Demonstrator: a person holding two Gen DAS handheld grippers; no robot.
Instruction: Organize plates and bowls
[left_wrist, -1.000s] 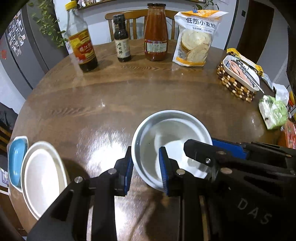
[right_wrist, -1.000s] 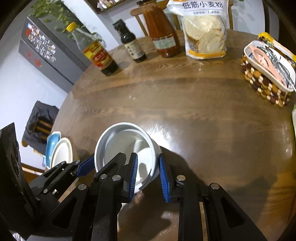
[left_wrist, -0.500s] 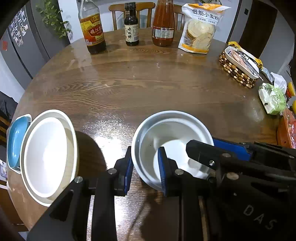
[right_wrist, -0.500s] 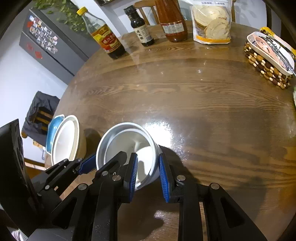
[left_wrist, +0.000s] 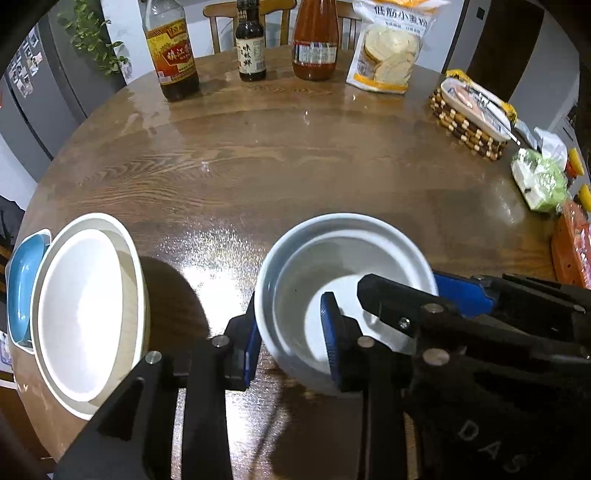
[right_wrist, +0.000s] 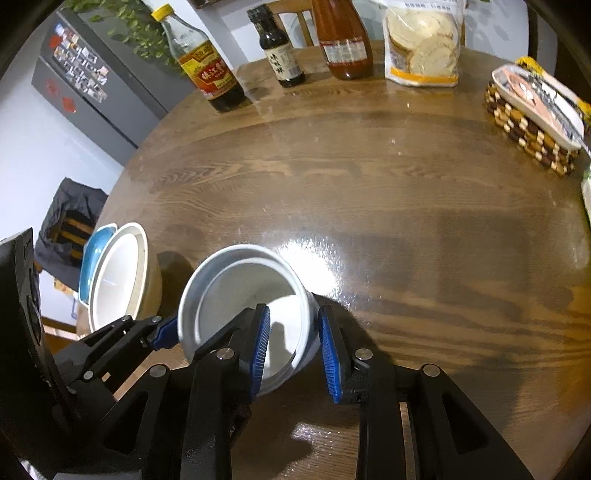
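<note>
On the round wooden bench (left_wrist: 295, 177), both tongs, left (left_wrist: 290, 338) just loosening, straddle the grey bowl's (left_wrist: 343, 273) rim, nearing the white stack (left_wrist: 85, 314)

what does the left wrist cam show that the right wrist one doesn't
Only left wrist: the green packet and orange box at the table's right edge. Only right wrist: the yellow cap on the tall bottle, cut off in the other. Both: the pale bowl up front, the white bowl beside the blue dish, and the woven tray.

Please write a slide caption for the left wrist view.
Both grippers hold a white bowl beside stacked dishes.
</note>
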